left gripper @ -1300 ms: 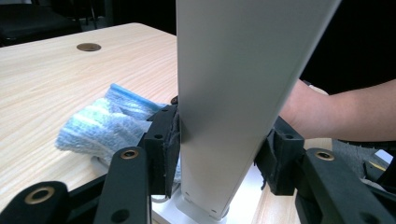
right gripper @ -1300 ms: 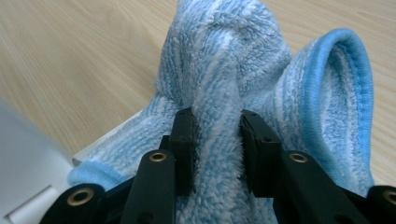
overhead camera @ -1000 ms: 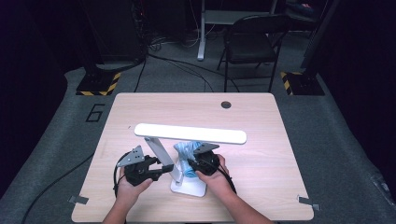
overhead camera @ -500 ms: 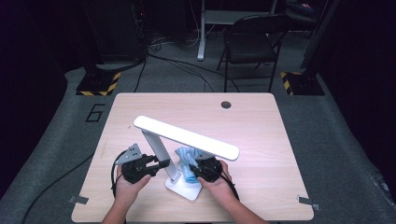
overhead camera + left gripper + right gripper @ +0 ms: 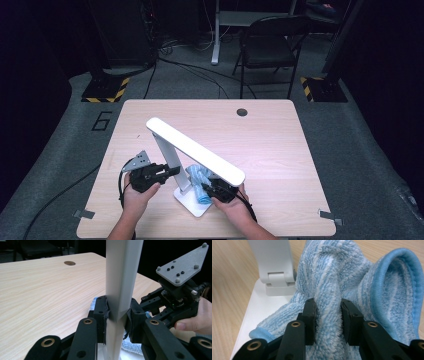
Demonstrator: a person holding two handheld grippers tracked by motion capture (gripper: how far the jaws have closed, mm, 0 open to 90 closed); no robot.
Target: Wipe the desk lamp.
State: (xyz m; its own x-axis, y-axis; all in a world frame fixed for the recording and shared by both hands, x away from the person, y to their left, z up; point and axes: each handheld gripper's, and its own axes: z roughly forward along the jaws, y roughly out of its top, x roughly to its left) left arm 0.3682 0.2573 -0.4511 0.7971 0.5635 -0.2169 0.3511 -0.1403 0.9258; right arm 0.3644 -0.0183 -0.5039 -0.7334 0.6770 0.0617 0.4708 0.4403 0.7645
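A white desk lamp (image 5: 195,150) stands near the front of the wooden table (image 5: 280,150), its long head slanting toward the front right. My left gripper (image 5: 172,171) has just been closing and is shut on the lamp's upright post (image 5: 121,277), one pad against each side (image 5: 117,312). My right gripper (image 5: 207,189) is shut on a bunched blue-and-white striped cloth (image 5: 337,270) lying on the lamp's white base (image 5: 262,307), beside the post's hinge; the pads (image 5: 328,312) pinch a fold. In the left gripper view, the right gripper (image 5: 175,302) sits just behind the post.
A round cable hole (image 5: 242,112) sits at the table's far edge. A black folding chair (image 5: 270,45) stands beyond the table. Tape marks (image 5: 330,217) lie at the front corners. Bare tabletop stretches to the right and far side of the lamp.
The lamp's head has swung from lying level across the table to slanting toward the front right. The right hand has shifted with the cloth. The left jaws have closed on the post.
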